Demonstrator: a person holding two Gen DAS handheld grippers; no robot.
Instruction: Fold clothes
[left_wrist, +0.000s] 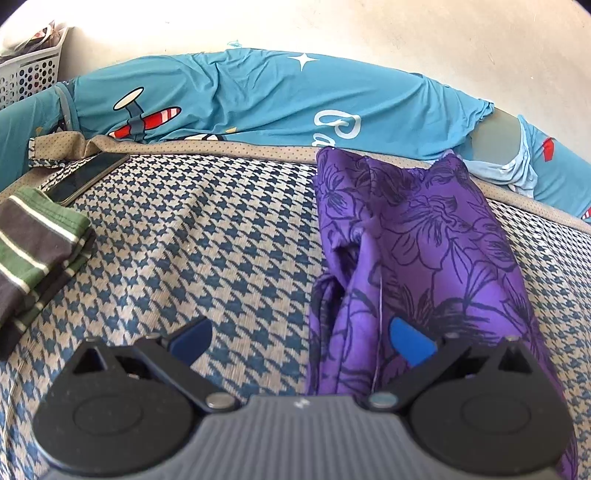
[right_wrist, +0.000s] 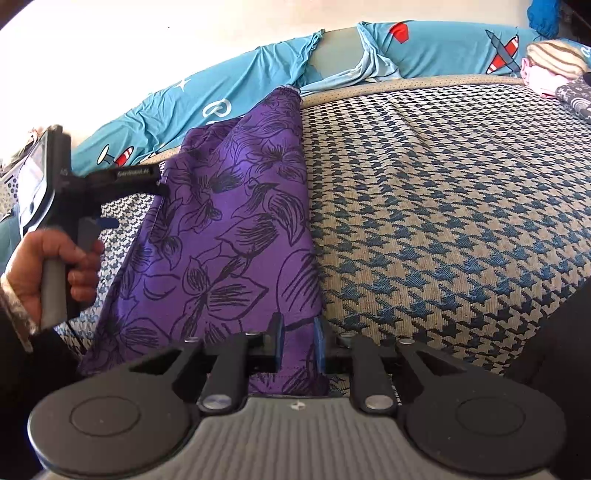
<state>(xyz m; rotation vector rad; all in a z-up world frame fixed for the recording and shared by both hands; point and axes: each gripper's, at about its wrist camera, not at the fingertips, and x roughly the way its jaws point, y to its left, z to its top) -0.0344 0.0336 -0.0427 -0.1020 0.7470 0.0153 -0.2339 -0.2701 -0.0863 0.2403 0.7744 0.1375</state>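
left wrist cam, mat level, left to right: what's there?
Striped folded garment → phone → bare houndstooth mat → purple floral garment, with the open left gripper straddling its near left edge.

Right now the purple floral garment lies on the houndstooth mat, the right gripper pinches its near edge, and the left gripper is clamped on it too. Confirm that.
Not quite: the left gripper is open, its fingers spread apart, as the left wrist view shows. The rest holds: the purple floral garment lies on the houndstooth mat, and the right gripper pinches its near edge.
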